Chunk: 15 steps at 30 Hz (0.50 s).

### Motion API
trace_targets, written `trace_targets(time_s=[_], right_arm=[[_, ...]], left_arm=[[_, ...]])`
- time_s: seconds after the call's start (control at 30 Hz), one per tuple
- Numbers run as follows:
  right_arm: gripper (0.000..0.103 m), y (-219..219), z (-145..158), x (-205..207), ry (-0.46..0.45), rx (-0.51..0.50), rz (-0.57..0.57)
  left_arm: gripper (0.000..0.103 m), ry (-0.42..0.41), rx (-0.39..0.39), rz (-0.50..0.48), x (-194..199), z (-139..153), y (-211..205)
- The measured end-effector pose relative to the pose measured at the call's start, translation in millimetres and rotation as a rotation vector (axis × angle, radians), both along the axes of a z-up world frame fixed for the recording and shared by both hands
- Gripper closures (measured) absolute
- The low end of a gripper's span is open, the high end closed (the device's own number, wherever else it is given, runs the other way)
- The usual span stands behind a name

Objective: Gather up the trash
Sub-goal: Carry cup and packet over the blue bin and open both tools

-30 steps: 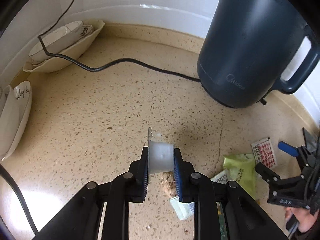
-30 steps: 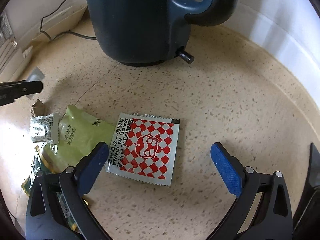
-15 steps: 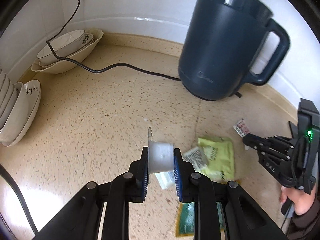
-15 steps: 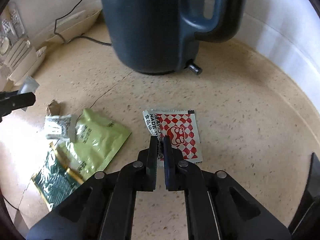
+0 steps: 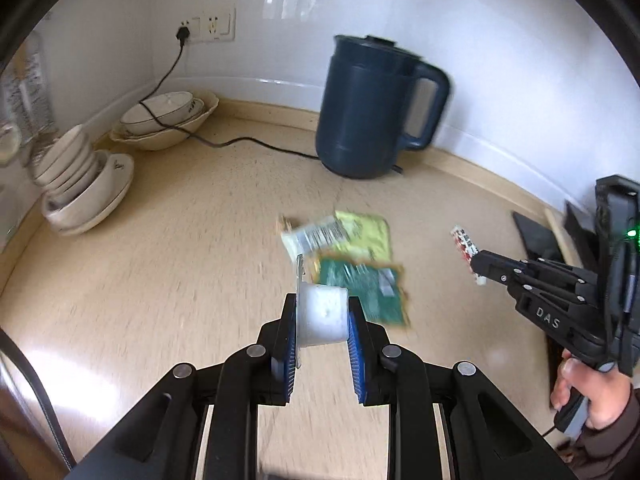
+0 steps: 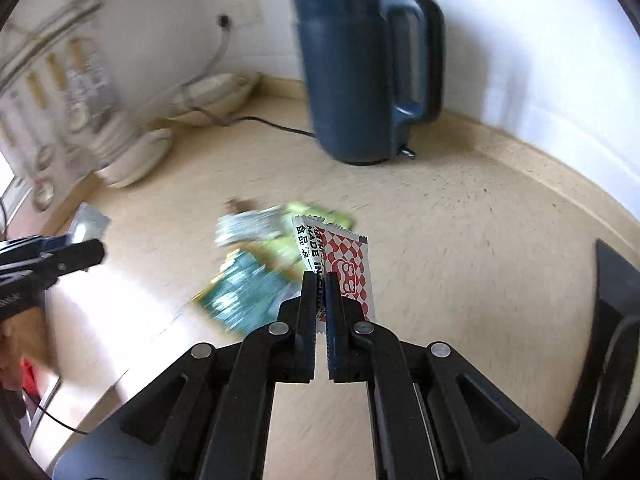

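Observation:
My left gripper (image 5: 322, 314) is shut on a small white plastic cup (image 5: 321, 314) with a peeled foil lid, held above the counter. My right gripper (image 6: 320, 294) is shut on a red-and-white checkered packet (image 6: 347, 258), lifted off the counter; the same packet (image 5: 466, 245) shows at the right gripper's tip in the left wrist view. On the speckled beige counter (image 5: 180, 248) lie a yellow-green packet (image 5: 366, 232), a dark green packet (image 5: 362, 286), a white barcoded wrapper (image 5: 314, 234) and a small brown scrap (image 5: 286, 221). The left gripper's tip (image 6: 86, 252) appears at the left of the right wrist view.
A dark blue electric kettle (image 5: 370, 108) stands at the back by the white wall, its black cord (image 5: 240, 142) running to a socket (image 5: 184, 34). Stacked white bowls (image 5: 82, 184) and dishes (image 5: 168, 122) sit at the left. A dark object (image 6: 616, 292) lies at the right edge.
My right gripper closed on the checkered packet and lifted it off the counter. Both grippers rose and drew back from the kettle, the left still carrying the white cup.

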State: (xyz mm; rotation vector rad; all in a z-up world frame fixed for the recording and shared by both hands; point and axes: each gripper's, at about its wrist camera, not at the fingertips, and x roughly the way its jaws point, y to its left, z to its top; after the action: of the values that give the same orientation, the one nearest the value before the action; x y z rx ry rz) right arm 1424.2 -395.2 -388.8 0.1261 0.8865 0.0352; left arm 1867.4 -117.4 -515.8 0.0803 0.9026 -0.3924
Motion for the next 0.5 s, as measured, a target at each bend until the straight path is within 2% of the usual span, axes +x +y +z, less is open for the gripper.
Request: trace_targets(time_s=[0.13,0.23,0.37,0.5], right_arm=[[0.098,55.0,19.8,-71.3,-0.032,0.034,0.054],[0.098,94.4,20.0,-117.5,-0.017,0.085,0.105],[0.098,140.0,10.5,-159.5,0.065,0.127,0.171],[0.098,172.2,-15.8,-180.0,0.140,0.146,0.223]], left_arm=[[0.085,0.003,0.003,0.005,-79.3,6.4,20.4],[0.085,0.051,0.000,0.017,-133.3,-2.8,38.1],[0.084,0.158,-0.020,0.063,-194.5,-26.5,66.2],[0.085,0.237,-0.031,0.115,-227.0,-61.2,89.5]])
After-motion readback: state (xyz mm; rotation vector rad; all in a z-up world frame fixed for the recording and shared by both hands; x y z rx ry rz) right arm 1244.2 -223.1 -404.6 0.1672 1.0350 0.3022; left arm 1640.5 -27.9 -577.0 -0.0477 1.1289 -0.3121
